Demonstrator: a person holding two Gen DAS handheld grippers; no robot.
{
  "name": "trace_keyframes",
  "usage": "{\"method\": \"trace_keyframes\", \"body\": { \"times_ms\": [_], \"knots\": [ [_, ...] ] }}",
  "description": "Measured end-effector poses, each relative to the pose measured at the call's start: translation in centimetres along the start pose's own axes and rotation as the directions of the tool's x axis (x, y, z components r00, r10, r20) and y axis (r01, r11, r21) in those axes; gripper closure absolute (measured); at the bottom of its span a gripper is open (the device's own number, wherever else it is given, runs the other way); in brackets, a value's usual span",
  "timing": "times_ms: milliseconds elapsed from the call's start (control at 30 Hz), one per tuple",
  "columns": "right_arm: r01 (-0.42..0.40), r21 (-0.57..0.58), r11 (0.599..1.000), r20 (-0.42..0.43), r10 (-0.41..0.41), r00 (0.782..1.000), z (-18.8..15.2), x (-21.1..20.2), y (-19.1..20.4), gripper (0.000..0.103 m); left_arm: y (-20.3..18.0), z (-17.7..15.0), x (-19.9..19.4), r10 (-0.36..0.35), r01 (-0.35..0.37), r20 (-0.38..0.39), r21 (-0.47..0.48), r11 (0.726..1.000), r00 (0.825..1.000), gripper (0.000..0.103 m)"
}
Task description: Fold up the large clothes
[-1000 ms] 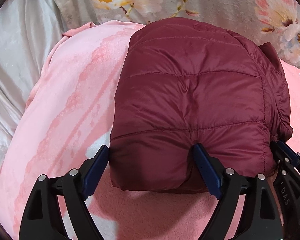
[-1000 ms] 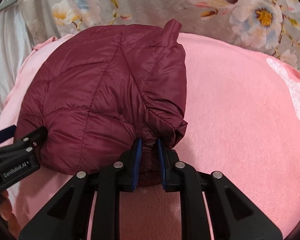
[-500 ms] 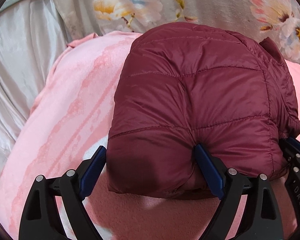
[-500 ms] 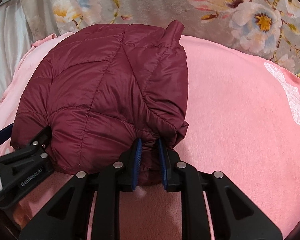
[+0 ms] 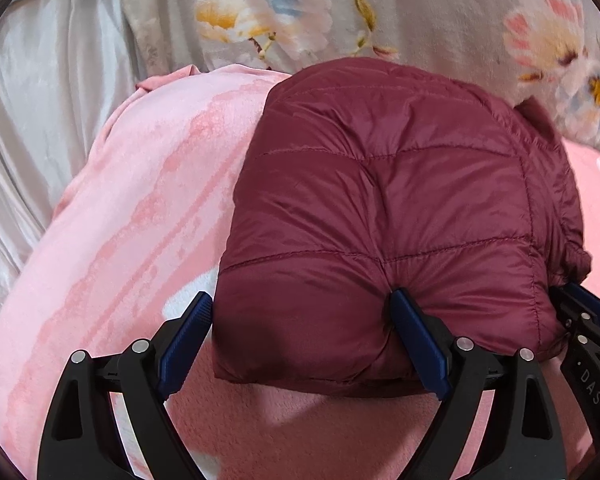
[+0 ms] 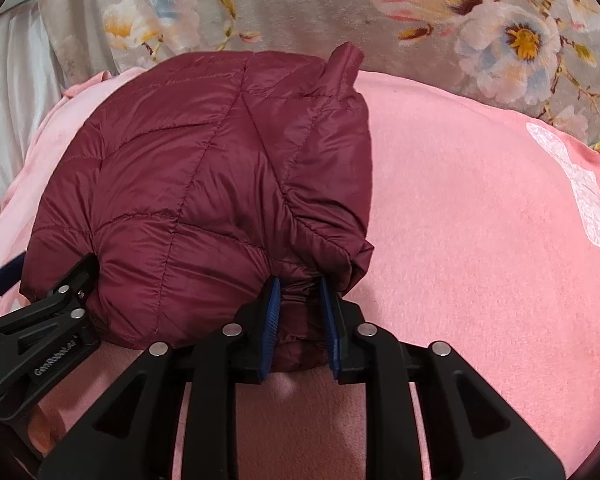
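A dark red quilted puffer jacket (image 5: 400, 208) lies folded into a thick bundle on a pink blanket (image 5: 140, 220); it also shows in the right wrist view (image 6: 204, 192). My left gripper (image 5: 304, 312) has wide jaws around the bundle's near left corner, pads pressing into the padding. My right gripper (image 6: 300, 296) is shut on the bundle's near right edge, with bunched fabric between its blue pads. Each gripper shows in the other's view: the right one (image 5: 580, 320), the left one (image 6: 48, 300).
The pink blanket (image 6: 480, 240) covers the bed, with a white butterfly print (image 6: 580, 192) at the right. A grey floral quilt (image 6: 420, 8) lies behind the jacket. White satin fabric (image 5: 40, 100) hangs at the left.
Both grippers have drawn the jacket bundle slightly toward me, and the views have tilted so more of the floral quilt shows. The grips are unchanged.
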State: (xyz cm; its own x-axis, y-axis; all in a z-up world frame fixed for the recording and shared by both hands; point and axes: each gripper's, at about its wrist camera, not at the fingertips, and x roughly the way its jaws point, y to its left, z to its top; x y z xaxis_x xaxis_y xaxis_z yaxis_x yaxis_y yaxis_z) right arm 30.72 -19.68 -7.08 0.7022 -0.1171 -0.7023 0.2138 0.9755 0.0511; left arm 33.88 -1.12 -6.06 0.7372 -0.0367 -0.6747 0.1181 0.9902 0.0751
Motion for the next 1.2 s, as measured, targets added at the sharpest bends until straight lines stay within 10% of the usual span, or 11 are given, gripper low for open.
{"method": "trace_keyframes", "body": {
  "times_ms": [67,233,367,767,1200],
  "knots": [
    [0.029,0.043,0.999,0.031,-0.030,0.999,-0.8,-1.8,-0.5,0.042,0.9,-0.6,-0.9,-0.029,0.029,0.008,-0.031,0.999,1.000,0.014],
    [0.015,0.005,1.000,0.054,-0.016,0.998,-5.1,-5.9,-0.1,0.032,1.4,-3.4,-3.5,-0.043,0.043,-0.003,0.009,0.999,0.999,0.015],
    [0.025,-0.041,0.999,0.089,-0.022,0.996,-7.7,-9.0,0.7,0.006,0.9,-5.7,-5.3,-0.048,0.050,-0.029,0.062,0.997,0.998,0.015],
    [0.174,-0.180,0.968,0.061,-0.166,0.984,-13.4,-12.8,3.8,0.005,2.6,-11.5,-10.9,-0.020,0.022,-0.041,0.040,0.999,0.999,0.015],
    [0.039,-0.018,0.999,0.033,-0.038,0.999,-14.6,-14.1,0.8,0.005,2.9,-13.6,-12.7,0.002,0.000,-0.036,0.065,0.998,0.999,0.015]
  ]
}}
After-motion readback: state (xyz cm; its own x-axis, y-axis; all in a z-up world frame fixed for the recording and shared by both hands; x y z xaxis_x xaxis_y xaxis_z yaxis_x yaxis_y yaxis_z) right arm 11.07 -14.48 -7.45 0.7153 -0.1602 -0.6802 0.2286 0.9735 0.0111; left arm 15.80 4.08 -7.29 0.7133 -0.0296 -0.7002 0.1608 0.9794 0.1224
